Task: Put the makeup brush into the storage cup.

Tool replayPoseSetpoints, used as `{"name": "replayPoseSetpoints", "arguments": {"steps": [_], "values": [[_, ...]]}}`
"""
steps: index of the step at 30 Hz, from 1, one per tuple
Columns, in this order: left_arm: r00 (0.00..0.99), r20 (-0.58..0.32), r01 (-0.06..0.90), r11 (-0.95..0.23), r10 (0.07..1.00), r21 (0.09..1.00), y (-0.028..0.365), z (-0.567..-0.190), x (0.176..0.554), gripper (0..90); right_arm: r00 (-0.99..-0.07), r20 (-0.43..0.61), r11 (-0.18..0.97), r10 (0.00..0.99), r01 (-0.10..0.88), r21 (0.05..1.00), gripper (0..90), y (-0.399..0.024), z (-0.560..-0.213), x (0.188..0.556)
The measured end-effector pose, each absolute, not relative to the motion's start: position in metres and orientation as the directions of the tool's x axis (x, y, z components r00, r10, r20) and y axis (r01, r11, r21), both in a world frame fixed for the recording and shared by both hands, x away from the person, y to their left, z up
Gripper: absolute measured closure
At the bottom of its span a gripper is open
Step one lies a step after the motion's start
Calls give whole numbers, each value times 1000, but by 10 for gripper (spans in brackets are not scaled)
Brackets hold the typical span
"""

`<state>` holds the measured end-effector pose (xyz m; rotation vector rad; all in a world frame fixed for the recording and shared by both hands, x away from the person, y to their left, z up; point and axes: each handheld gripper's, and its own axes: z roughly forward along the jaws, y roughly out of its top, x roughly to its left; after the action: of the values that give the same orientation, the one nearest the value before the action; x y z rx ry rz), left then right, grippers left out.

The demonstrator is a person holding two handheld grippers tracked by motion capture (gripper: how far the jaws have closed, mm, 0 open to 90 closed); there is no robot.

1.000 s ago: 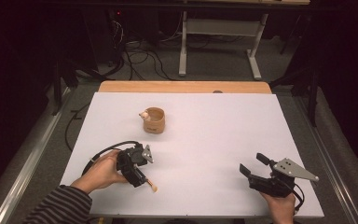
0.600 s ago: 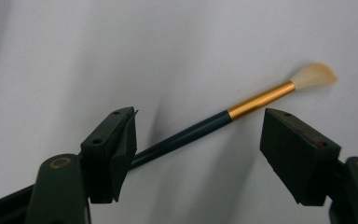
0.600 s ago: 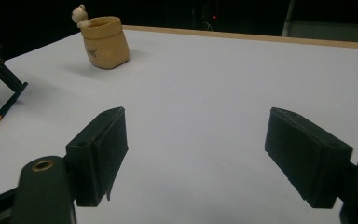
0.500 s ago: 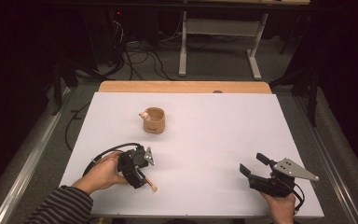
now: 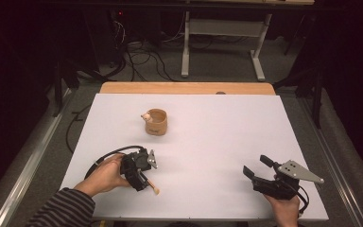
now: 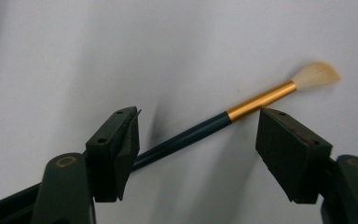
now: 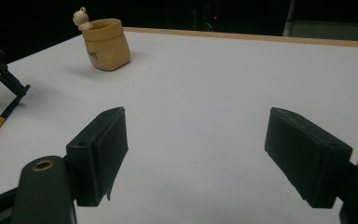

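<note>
Since the left gripper (image 5: 144,176) sits low over the brush (image 6: 242,108), with its jaws apart and just now easing inward on either side of the handle without pressing on it, the brush is plainly the thing in hand. It lies flat on the white worktop (image 5: 217,137) near the front left, bristles pointing toward the person's edge. I'd judge it light and stiff, a thin dark handle with a gold ferrule (image 6: 261,100) and a soft pale tuft that would splay if pinched. The smooth round handle could roll or slip, so the dark shaft just behind the ferrule looks the best hold. Farther back stands a small tan cup (image 5: 155,122). At the right, the other gripper (image 5: 260,171) rests open, holding nothing.
</note>
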<state>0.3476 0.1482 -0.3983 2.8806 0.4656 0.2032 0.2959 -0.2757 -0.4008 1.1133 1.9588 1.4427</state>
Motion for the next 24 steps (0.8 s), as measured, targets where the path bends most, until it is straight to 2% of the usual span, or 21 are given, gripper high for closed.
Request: {"name": "replayPoseSetpoints", "arguments": {"steps": [15, 24], "values": [[936, 63, 328, -923, 346, 199, 146, -403, 352, 329, -566, 98, 120, 818, 335, 934, 237, -276, -401, 296], [937, 19, 338, -921, 348, 195, 146, -402, 353, 433, -566, 105, 118, 818, 344, 932, 238, -275, -401, 296]]}}
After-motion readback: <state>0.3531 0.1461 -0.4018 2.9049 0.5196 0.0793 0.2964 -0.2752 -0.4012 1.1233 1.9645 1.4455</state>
